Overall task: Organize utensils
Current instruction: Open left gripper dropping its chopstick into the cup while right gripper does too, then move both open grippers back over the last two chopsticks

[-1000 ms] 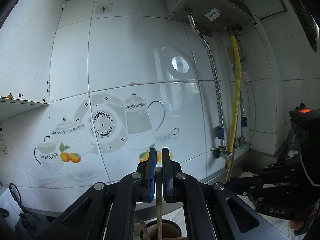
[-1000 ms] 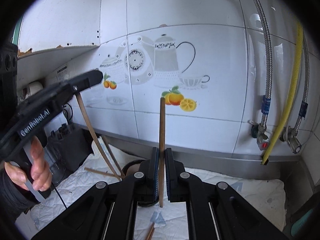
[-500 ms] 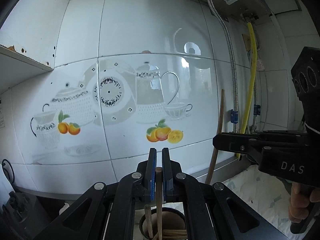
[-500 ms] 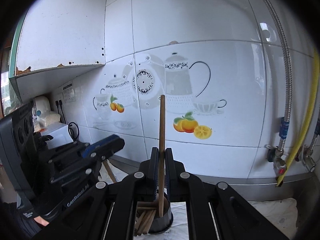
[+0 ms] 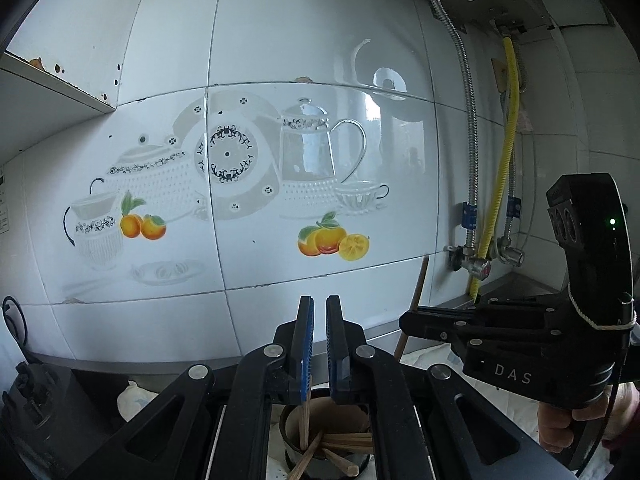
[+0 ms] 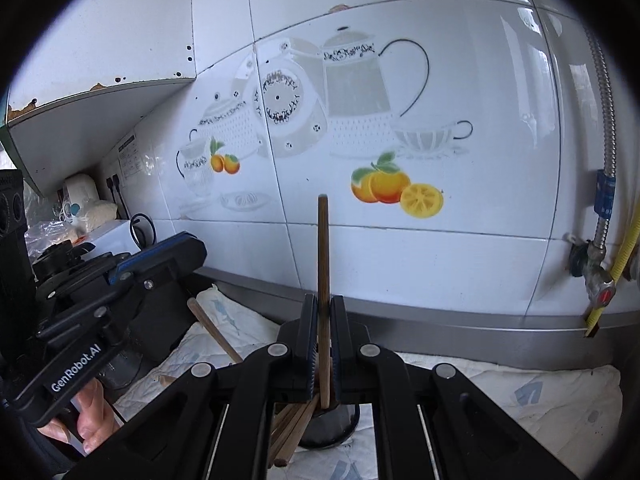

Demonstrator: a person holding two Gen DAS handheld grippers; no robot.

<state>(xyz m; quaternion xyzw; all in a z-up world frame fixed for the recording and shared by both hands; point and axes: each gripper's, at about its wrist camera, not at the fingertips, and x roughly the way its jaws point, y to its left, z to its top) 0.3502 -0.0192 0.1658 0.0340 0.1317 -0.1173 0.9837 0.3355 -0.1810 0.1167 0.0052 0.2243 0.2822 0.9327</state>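
Right claw [image 6: 320, 344], seen from its own wrist camera: my two jaws clamp an upright wooden chopstick [image 6: 323, 264], its lower end over the dark utensil cup [image 6: 332, 424] that already holds several sticks. Left claw [image 5: 319, 340]: jaws parted by a narrow gap, gripping nothing, poised above the same cup [image 5: 320, 436]; one stick stands just below the blue pads. My right handle reads "DAS" [image 5: 513, 374]; my left handle reads "GenRobot.AI" [image 6: 76, 368]. A further chopstick [image 6: 214, 330] lies aslant over the cloth-covered surface [image 6: 520, 384].
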